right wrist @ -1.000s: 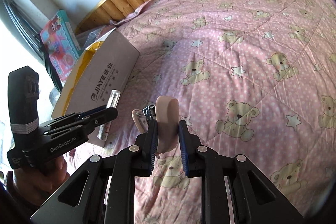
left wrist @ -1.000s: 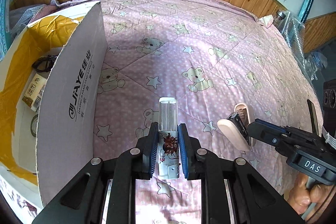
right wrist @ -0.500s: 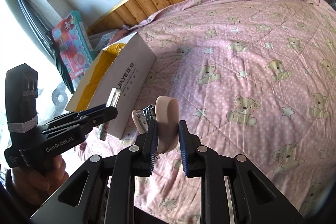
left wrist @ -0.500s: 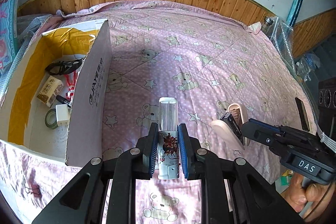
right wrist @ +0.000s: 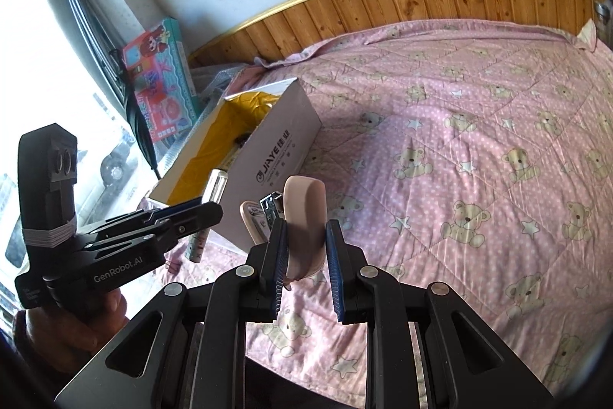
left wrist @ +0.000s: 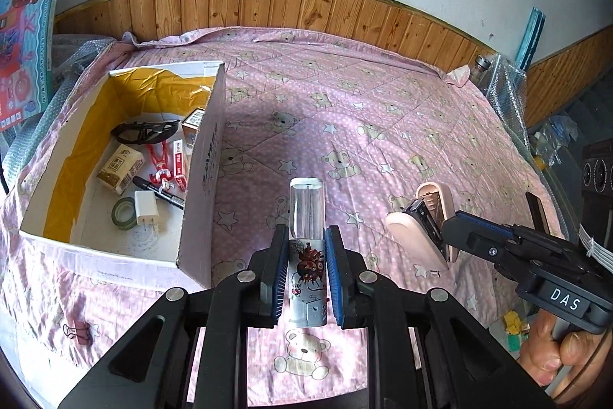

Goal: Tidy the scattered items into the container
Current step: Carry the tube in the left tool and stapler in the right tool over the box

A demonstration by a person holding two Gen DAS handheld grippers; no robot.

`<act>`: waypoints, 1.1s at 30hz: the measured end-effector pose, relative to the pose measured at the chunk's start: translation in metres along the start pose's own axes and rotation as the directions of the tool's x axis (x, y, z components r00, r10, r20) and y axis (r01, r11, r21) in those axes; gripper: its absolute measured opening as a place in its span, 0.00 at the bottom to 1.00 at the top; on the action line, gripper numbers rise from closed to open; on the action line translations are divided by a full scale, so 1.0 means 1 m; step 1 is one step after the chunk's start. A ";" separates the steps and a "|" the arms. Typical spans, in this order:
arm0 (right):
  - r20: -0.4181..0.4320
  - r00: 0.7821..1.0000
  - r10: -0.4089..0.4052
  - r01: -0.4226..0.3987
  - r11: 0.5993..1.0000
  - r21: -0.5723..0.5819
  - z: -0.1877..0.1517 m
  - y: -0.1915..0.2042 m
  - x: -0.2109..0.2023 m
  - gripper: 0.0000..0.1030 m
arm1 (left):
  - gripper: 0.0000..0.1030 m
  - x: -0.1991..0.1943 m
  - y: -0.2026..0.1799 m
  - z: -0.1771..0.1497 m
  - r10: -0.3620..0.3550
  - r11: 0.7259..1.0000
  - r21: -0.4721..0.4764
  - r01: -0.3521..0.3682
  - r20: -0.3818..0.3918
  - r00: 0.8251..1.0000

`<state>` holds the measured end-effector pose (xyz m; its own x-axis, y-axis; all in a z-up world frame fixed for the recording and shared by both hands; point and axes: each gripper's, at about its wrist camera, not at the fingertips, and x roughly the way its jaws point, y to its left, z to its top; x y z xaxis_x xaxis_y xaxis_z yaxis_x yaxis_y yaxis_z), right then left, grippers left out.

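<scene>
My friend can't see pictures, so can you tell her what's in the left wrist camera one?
The left gripper holds a clear-capped tube above a pink teddy-bear bedspread. Left of it sits an open cardboard box holding glasses, a marker and tape. At right, the right gripper holds an open pink case.

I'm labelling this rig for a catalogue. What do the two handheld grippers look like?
Both are matte black with angular, cut-out frames, silver screws, and blue ribbed pads lining the fingers. The left gripper carries white "GenRobot.AI" lettering, a tall black block with two round lenses, and a white band wrapped around it. The right gripper bears a white "DAS" label, with white cables beside it.
</scene>
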<state>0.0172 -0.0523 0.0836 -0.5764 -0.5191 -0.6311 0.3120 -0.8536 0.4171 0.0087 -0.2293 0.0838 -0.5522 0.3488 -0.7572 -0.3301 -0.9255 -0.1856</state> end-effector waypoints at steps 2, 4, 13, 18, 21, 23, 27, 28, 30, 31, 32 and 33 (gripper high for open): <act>0.007 1.000 0.009 -0.009 1.000 -0.018 0.003 0.011 -0.002 0.20 | 0.19 -0.008 0.004 -0.001 0.000 1.000 -0.006 0.000 0.015 1.000; 0.013 1.000 0.017 -0.017 0.999 -0.039 0.005 0.023 -0.004 0.20 | 0.19 -0.016 0.009 -0.001 0.003 1.000 -0.014 -0.003 0.030 1.000; 0.027 0.999 0.047 -0.044 0.992 -0.114 0.016 0.067 -0.004 0.20 | 0.19 -0.053 0.044 0.001 0.035 0.997 -0.075 -0.027 0.105 0.994; 0.029 0.998 0.064 -0.059 0.986 -0.154 0.024 0.092 -0.001 0.20 | 0.19 -0.071 0.070 0.001 0.058 0.992 -0.121 -0.041 0.139 0.989; 0.028 0.997 0.079 -0.072 0.981 -0.179 0.030 0.107 0.003 0.20 | 0.19 -0.080 0.085 0.000 0.074 0.988 -0.148 -0.050 0.155 0.985; 0.025 0.996 0.087 -0.080 0.977 -0.198 0.035 0.118 0.007 0.20 | 0.19 -0.085 0.096 -0.001 0.085 0.984 -0.167 -0.058 0.163 0.983; 0.020 0.994 0.104 -0.097 0.969 -0.225 0.044 0.137 0.014 0.20 | 0.19 -0.093 0.117 -0.001 0.108 0.976 -0.203 -0.072 0.174 0.979; 0.019 0.994 0.108 -0.101 0.967 -0.233 0.047 0.141 0.016 0.20 | 0.19 -0.094 0.122 -0.001 0.113 0.974 -0.212 -0.075 0.176 0.978; 0.019 0.993 0.113 -0.105 0.964 -0.245 0.053 0.148 0.021 0.20 | 0.19 -0.097 0.132 -0.001 0.122 0.970 -0.229 -0.079 0.179 0.976; 0.017 0.993 0.116 -0.108 0.962 -0.250 0.055 0.152 0.024 0.20 | 0.19 -0.098 0.137 -0.001 0.126 0.968 -0.237 -0.081 0.179 0.976; 0.016 0.993 0.118 -0.110 0.960 -0.256 0.058 0.155 0.026 0.20 | 0.19 -0.098 0.142 0.000 0.129 0.966 -0.245 -0.083 0.179 0.975; 0.015 0.993 0.118 -0.111 0.959 -0.261 0.059 0.158 0.029 0.20 | 0.19 -0.099 0.145 0.001 0.133 0.964 -0.252 -0.085 0.180 0.975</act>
<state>0.0051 -0.1993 0.1703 -0.5465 -0.6159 -0.5675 0.5598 -0.7726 0.2995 0.0146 -0.3982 0.1319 -0.7200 0.2439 -0.6498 -0.0788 -0.9589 -0.2726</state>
